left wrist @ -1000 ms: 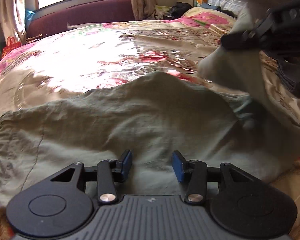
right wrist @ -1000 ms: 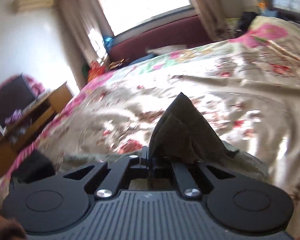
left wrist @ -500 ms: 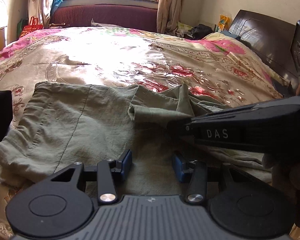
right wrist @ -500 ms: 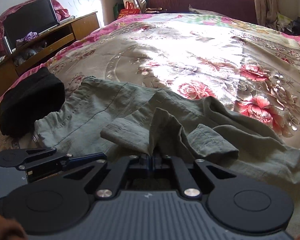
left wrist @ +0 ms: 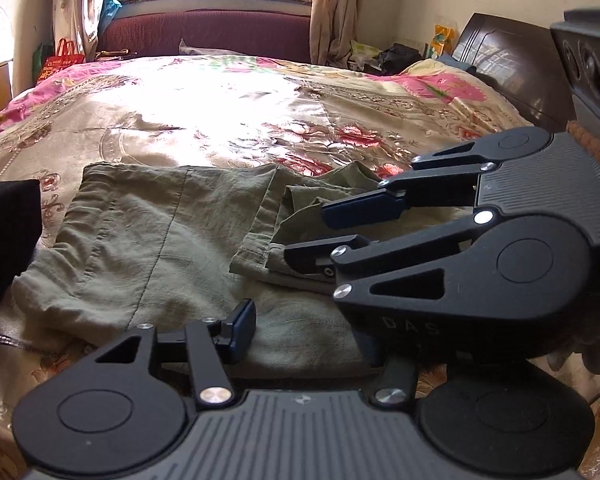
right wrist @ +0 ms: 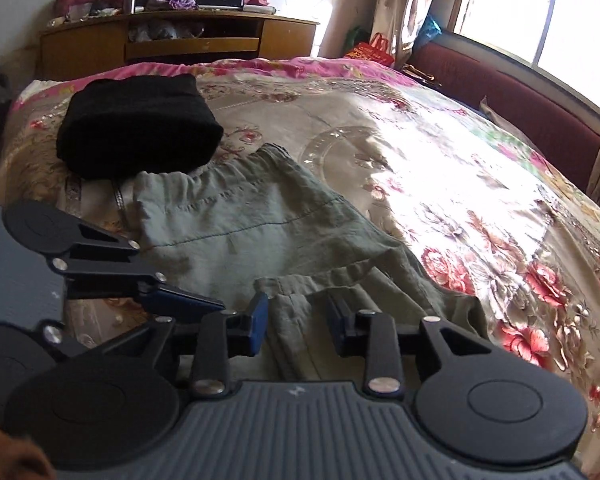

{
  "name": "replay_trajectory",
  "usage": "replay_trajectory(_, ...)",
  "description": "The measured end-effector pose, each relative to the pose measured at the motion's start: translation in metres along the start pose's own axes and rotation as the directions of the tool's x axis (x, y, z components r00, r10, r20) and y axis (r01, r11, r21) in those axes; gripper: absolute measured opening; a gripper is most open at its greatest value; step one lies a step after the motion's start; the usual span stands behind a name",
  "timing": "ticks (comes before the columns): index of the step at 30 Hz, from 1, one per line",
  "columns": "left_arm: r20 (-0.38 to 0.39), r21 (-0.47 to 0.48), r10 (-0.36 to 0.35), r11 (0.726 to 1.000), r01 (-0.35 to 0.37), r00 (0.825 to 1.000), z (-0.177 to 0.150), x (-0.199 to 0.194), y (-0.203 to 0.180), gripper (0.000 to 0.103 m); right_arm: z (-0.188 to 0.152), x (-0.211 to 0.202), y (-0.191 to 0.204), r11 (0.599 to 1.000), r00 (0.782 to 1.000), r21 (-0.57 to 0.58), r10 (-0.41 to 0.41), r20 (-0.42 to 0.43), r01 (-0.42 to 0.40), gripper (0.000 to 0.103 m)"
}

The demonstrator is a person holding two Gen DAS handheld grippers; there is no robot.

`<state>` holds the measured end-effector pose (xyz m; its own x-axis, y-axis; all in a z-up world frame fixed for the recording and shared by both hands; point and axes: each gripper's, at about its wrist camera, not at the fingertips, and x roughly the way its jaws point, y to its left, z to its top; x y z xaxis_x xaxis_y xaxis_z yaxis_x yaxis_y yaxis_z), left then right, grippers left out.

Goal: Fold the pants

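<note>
1. The right gripper [right wrist: 298,318] is opening its jaws. The folded cuff of the pants [right wrist: 260,236] lies between the two blue pads, but the pads do not press on it, so I judge the cloth is just being let go after a fold.
2. The left gripper [left wrist: 300,330] is also opening, about half wide. Only its left blue pad [left wrist: 242,330] shows; the other is hidden behind the right gripper. Nothing is pinched; the near edge of the pants lies under it.
3. In the left view the right gripper [left wrist: 332,236] is rolled on its side, one finger above the other, pointing at the folded-over leg end. Both tools point down at the cloth, close together, the right one partly in front of the left.
4. The olive pants lie flat on the flowered bedspread [right wrist: 440,184], waistband toward the black folded garment [right wrist: 140,124], which touches or overlaps it. The leg end is doubled back on the body of the pants, still a little crumpled, so smoothing is probably needed.
</note>
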<state>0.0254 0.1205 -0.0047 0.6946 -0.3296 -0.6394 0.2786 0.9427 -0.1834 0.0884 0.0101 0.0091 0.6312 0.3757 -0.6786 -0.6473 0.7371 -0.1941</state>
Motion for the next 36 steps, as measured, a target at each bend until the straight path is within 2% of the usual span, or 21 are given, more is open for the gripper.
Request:
replay_trajectory(3, -0.006, -0.039, -0.006, 0.999, 0.006, 1.000, 0.001, 0.003, 0.006, 0.067, -0.002, 0.006, -0.013, 0.990, 0.998, 0.128, 0.059, -0.034, -0.054, 0.035)
replay_trajectory(9, 0.000, 0.001, 0.030, 1.000, -0.030, 1.000, -0.002, -0.002, 0.000, 0.067, 0.002, 0.021, -0.006, 0.983, 0.995, 0.171, 0.075, -0.069, -0.063, 0.041)
replay_trajectory(13, -0.006, 0.037, 0.037, 0.999, -0.037, 0.999, -0.003, -0.006, -0.003, 0.067, -0.001, 0.032, 0.000, 0.989, 0.996, 0.146, 0.047, -0.081, -0.035, 0.048)
replay_trajectory(17, -0.013, -0.011, 0.022, 1.000, -0.022, 1.000, -0.002, -0.006, 0.006, 0.069, 0.003, 0.042, 0.006, 0.994, 0.996, 0.109, -0.015, -0.091, 0.025, 0.048)
replay_trajectory(21, 0.005, -0.050, -0.002, 0.999, 0.002, 1.000, -0.003, -0.012, 0.014, 0.072, 0.009, 0.037, 0.005, 0.985, 0.992, 0.169, 0.062, -0.114, -0.042, 0.050)
replay_trajectory(22, 0.000, -0.053, -0.002, 0.999, 0.002, 1.000, -0.004, -0.012, 0.015, 0.073, 0.008, 0.039, 0.006, 0.986, 0.992, 0.160, 0.054, -0.117, -0.035, 0.050)
replay_trajectory(24, -0.008, -0.059, -0.001, 0.998, 0.001, 1.000, -0.004, -0.011, 0.015, 0.073, 0.006, 0.044, 0.007, 0.992, 0.993, 0.121, -0.015, -0.115, 0.029, 0.049)
replay_trajectory(25, -0.004, -0.066, -0.006, 0.998, 0.006, 1.000, -0.004, -0.011, 0.017, 0.073, 0.005, 0.046, 0.004, 0.990, 0.993, 0.136, -0.029, -0.115, 0.045, 0.047)
replay_trajectory(27, 0.000, -0.093, -0.013, 0.996, 0.013, 1.000, -0.004, -0.012, 0.021, 0.073, 0.003, 0.047, -0.006, 0.979, 0.991, 0.198, -0.026, -0.128, 0.051, 0.026)
replay_trajectory(28, -0.001, -0.110, -0.018, 0.994, 0.018, 1.000, -0.005, -0.011, 0.024, 0.073, 0.003, 0.046, -0.012, 0.971, 0.991, 0.231, -0.028, -0.134, 0.059, 0.011)
replay_trajectory(29, 0.000, -0.125, -0.023, 0.992, 0.023, 1.000, -0.005, -0.011, 0.027, 0.073, 0.004, 0.043, -0.020, 0.958, 0.991, 0.282, -0.011, -0.135, 0.049, 0.007)
replay_trajectory(30, 0.004, -0.142, -0.030, 0.989, 0.031, 1.000, -0.005, -0.012, 0.030, 0.073, 0.005, 0.039, -0.029, 0.935, 0.991, 0.353, 0.022, -0.130, 0.025, 0.006)
replay_trajectory(32, 0.007, -0.163, -0.041, 0.986, 0.041, 0.999, -0.005, -0.011, 0.034, 0.073, 0.015, 0.028, -0.040, 0.907, 0.994, 0.421, 0.053, -0.095, -0.008, 0.006)
replay_trajectory(36, 0.008, -0.164, -0.041, 0.986, 0.042, 0.999, -0.006, -0.011, 0.033, 0.073, 0.045, 0.007, -0.038, 0.903, 0.997, 0.423, 0.075, 0.011, -0.072, 0.006)
